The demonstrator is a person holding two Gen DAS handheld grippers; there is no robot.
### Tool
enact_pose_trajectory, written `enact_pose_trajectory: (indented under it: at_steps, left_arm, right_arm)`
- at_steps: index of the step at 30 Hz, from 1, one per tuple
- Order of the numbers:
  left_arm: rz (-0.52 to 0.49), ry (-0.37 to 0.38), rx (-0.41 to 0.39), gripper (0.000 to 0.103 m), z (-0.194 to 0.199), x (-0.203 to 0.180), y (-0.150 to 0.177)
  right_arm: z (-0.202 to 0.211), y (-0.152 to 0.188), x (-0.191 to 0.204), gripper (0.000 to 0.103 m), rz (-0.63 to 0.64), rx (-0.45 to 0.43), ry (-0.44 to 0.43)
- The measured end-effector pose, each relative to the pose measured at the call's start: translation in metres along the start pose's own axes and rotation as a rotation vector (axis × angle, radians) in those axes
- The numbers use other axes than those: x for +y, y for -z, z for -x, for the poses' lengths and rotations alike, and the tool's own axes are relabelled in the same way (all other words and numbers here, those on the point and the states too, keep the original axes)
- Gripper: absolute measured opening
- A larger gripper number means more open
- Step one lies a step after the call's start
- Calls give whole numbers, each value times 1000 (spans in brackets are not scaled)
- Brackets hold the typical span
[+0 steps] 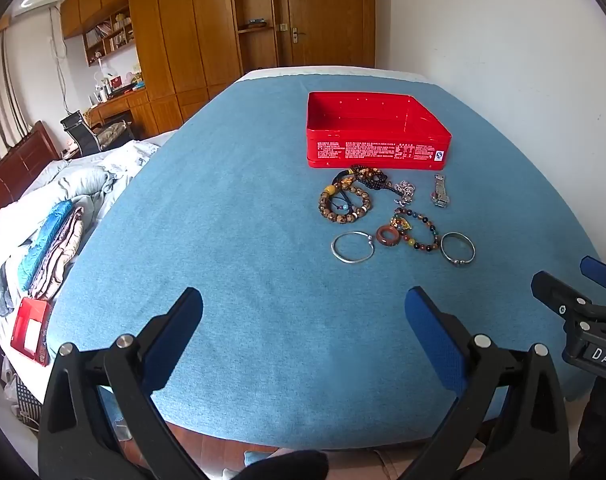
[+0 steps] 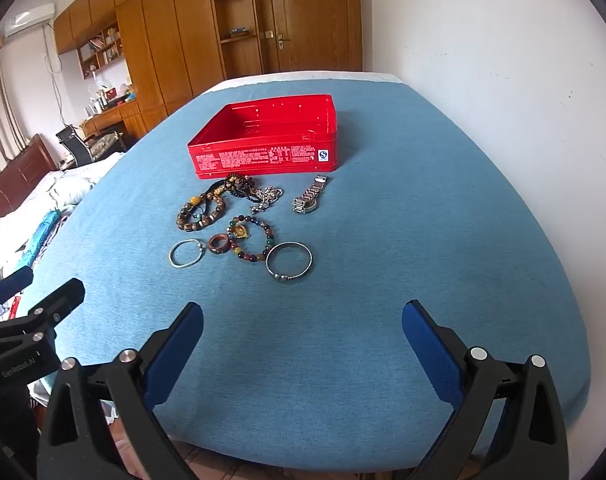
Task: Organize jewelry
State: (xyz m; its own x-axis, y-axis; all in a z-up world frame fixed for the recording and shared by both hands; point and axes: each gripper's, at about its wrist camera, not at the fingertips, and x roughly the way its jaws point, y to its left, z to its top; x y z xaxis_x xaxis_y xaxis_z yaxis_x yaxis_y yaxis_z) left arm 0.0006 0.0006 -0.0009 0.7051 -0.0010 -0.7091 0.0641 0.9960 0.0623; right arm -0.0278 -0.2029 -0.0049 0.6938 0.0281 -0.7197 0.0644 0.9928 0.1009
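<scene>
Both units are empty with fingers spread wide. The left hand-held gripper [image 1: 303,312] and the right hand-held gripper [image 2: 303,324] hover over the near part of the blue counter [image 2: 423,220].

The jewelry lies ahead of both, clustered just in front of the open red tin [image 2: 263,136] — nothing is in the tin yet.

In the right view, the dark bangle [image 2: 289,262] is the nearest piece, just left of centre. In the left view the cluster sits well off to the right. Judgement: the right unit is better placed — straight ahead and down.
</scene>
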Motion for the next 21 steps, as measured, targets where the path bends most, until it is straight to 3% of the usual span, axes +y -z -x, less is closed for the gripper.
enact_pose_trajectory:
  at_steps: [21]
  left_arm:
    - [2,1,3,100,-3,-2,-4]
  right_arm:
    - [2,0,2,99,-1,1,-2]
